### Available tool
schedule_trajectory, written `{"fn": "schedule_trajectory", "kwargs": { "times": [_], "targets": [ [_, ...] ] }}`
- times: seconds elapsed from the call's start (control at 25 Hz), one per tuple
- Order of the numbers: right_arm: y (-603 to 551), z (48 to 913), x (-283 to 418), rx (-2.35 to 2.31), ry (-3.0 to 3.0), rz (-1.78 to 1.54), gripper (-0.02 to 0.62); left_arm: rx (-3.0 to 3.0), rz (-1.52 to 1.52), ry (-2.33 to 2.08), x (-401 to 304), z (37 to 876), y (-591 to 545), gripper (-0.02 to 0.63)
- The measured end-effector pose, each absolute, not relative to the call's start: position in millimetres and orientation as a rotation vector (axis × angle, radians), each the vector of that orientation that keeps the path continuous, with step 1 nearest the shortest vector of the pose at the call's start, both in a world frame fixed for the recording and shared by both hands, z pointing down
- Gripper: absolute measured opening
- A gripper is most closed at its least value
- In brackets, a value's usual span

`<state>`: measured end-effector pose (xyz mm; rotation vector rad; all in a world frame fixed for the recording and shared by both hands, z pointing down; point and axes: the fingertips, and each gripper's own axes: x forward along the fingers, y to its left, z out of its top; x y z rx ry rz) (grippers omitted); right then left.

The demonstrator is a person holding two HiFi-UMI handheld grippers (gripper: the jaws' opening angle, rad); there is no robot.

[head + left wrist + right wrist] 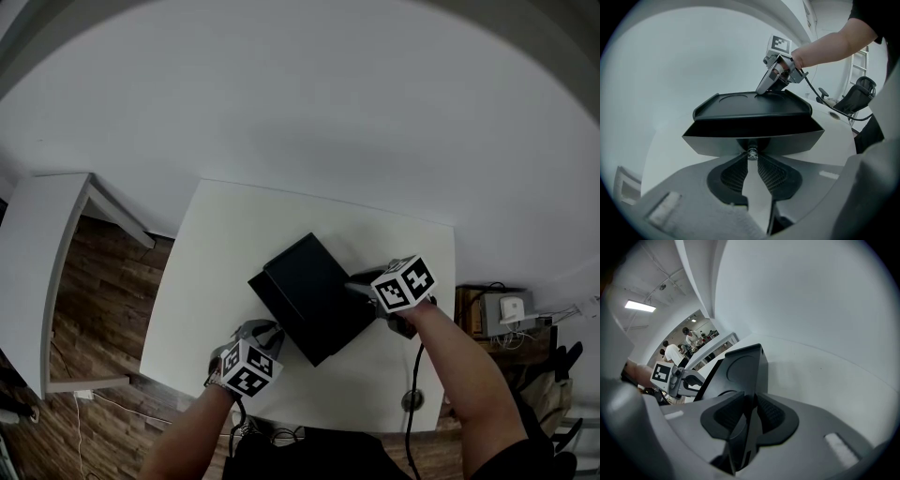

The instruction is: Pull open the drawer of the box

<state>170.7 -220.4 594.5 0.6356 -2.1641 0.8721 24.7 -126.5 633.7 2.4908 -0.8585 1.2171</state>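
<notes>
A matte black box sits askew near the front of the white table, its lid marked by a shallow round recess. The drawer front stands slightly forward of the lid. The left gripper pinches the drawer's small knob; the right gripper clamps the box's far edge.

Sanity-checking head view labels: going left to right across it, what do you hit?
White side desk → left gripper, jaws on the small drawer knob → black plastic box → right gripper, jaws on the box's edge → wooden stand → white boxy device.
</notes>
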Motion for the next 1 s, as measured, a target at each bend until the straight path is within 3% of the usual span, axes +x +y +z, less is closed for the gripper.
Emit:
{"fn": "schedule_trajectory", "kwargs": {
  "times": [1.0],
  "targets": [
    [-221.9, 595.0, 173.2, 0.644, -2.153, 0.87, 0.094, 2.473, 1.2, -0.902, 0.6, 631.9, -108.8, 0.072]
  ]
}}
